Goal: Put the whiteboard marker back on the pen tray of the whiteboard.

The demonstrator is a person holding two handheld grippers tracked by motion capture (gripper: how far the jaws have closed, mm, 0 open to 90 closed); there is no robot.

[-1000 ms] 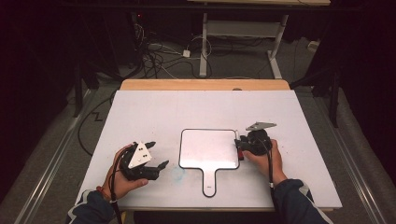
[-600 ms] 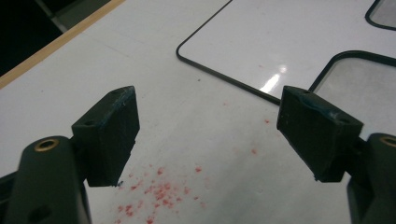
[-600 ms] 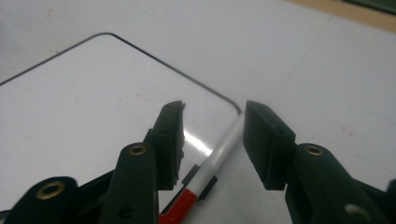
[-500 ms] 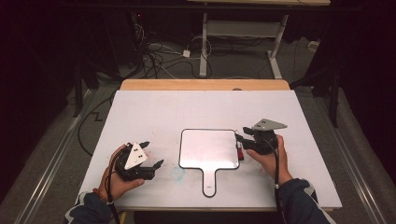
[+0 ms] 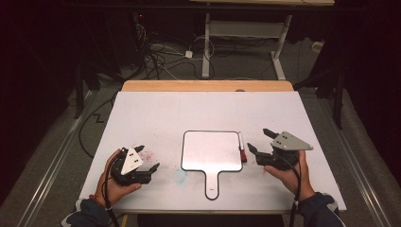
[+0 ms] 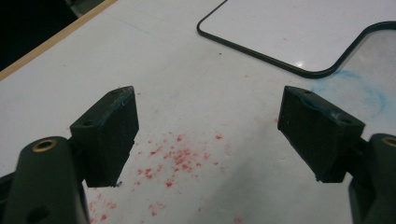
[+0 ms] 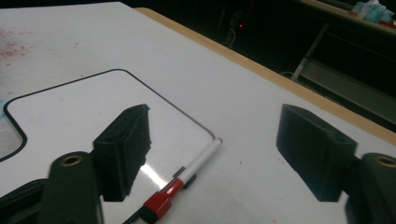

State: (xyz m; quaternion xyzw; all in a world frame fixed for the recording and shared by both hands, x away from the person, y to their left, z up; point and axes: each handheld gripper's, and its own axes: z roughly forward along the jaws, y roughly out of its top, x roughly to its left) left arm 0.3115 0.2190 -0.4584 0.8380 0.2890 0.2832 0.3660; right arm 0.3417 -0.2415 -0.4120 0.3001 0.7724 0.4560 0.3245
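Observation:
A white handled whiteboard (image 5: 211, 151) lies flat at the table's middle, handle toward me. A marker with a red cap (image 5: 241, 147) rests along its right edge, red end nearest me; it also appears in the right gripper view (image 7: 187, 175). My right gripper (image 5: 257, 139) hovers just right of the marker. Its jaws have just been opening and now stand wide, and the marker lies on the table free of the pads. My left gripper (image 5: 148, 157) sits low at the left of the whiteboard (image 6: 317, 32), open with nothing between its pads (image 6: 112, 130).
Red specks (image 6: 177, 158) and a blue smear (image 6: 355, 93) stain the white table cover (image 5: 156, 113) near the left gripper. A wooden table edge (image 5: 208, 85) runs along the far side. Cables and a desk frame (image 5: 206, 47) stand on the dark floor beyond.
My right gripper has drawn back to the right and lifted from the whiteboard's edge, its jaws spreading. The marker now lies alone beside the board. The left gripper has barely shifted.

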